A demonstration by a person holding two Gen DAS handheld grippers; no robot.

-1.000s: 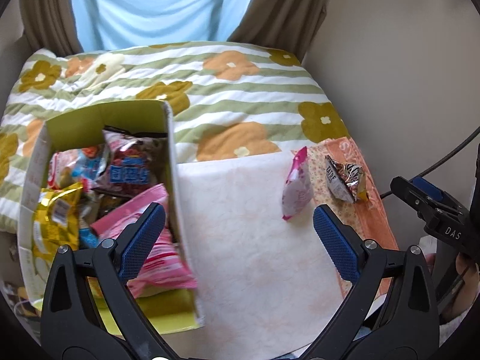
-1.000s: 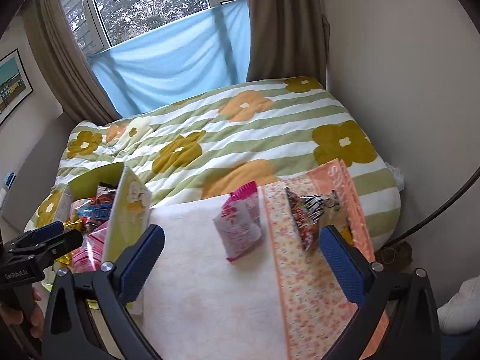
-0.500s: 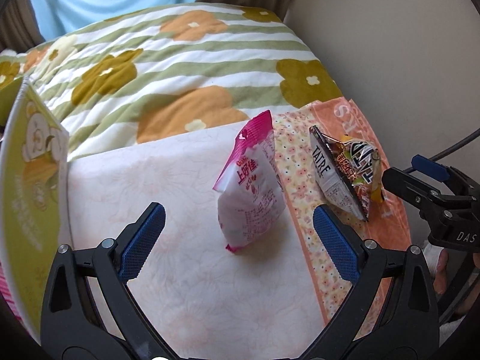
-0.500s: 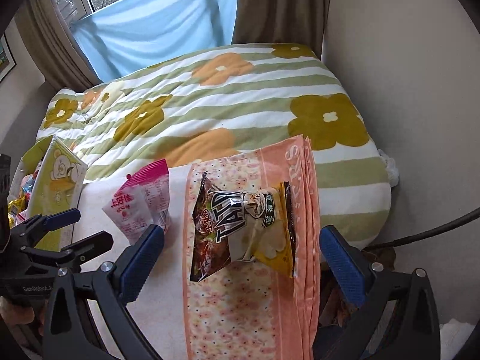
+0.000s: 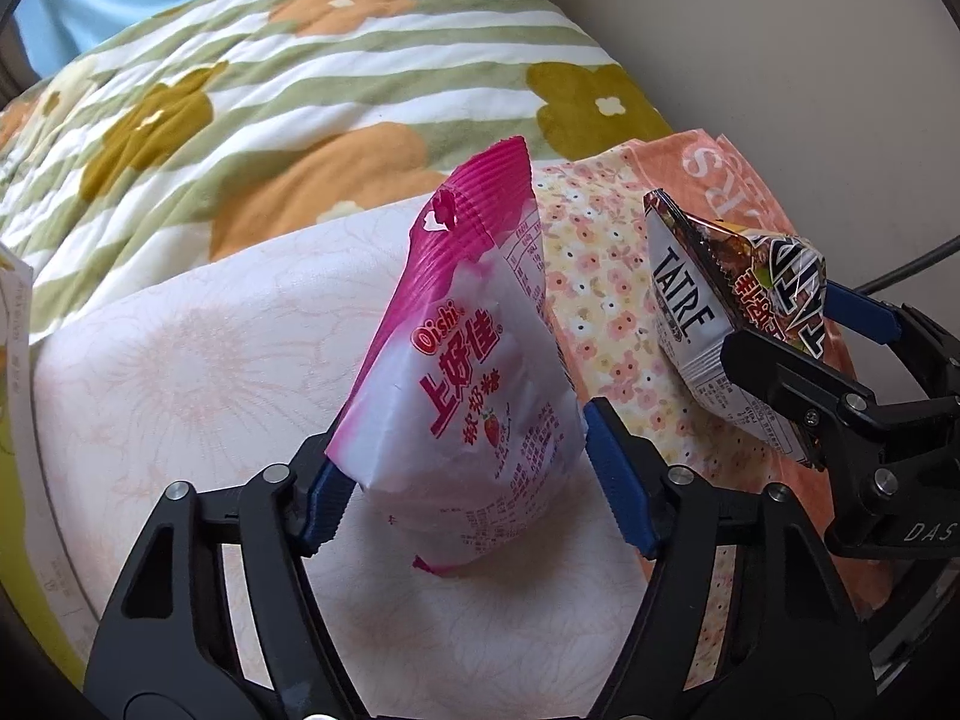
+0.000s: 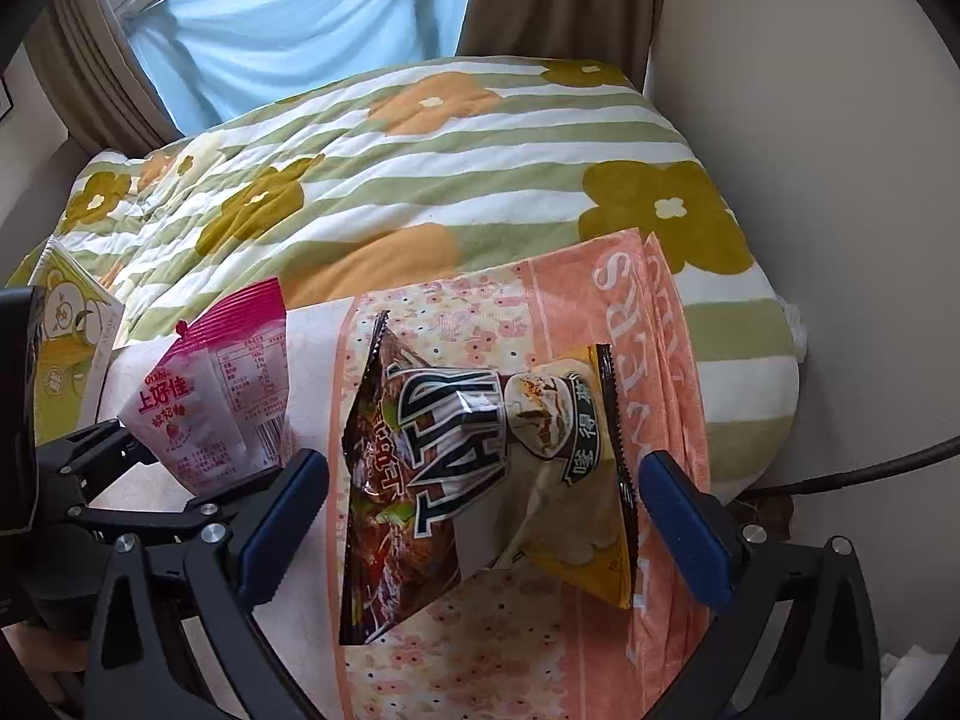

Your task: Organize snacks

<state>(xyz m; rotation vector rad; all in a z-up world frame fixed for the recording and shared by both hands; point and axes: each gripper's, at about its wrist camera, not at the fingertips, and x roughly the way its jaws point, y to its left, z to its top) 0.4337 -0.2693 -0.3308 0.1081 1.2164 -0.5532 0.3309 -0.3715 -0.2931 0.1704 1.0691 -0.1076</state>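
Note:
A pink and white Oishi snack bag [image 5: 468, 396] stands on the pale cloth [image 5: 180, 396]. My left gripper [image 5: 471, 480] has its jaws closing on the bag, and both blue pads touch its lower sides. The same pink bag [image 6: 204, 408] and left gripper [image 6: 156, 474] show at the left of the right wrist view. A dark Tatre snack bag [image 6: 456, 468] with a yellow corner lies on the orange floral towel [image 6: 552, 300]. My right gripper [image 6: 480, 516] straddles it, open, with its pads clear of the bag. From the left wrist view, the right gripper [image 5: 810, 354] sits around the Tatre bag [image 5: 690, 312].
A green and yellow box [image 6: 66, 360] with cartoon drawings stands at the left edge. Behind the cloths is a bed under a striped flowered quilt [image 6: 420, 168], with a blue curtain [image 6: 300, 12] at the window. A wall and a black cable [image 6: 870, 468] close off the right side.
Both grippers have come down. The left swung right from the snack box to the pink bag and narrowed its jaws onto it. The right moved over the Tatre bag, still wide.

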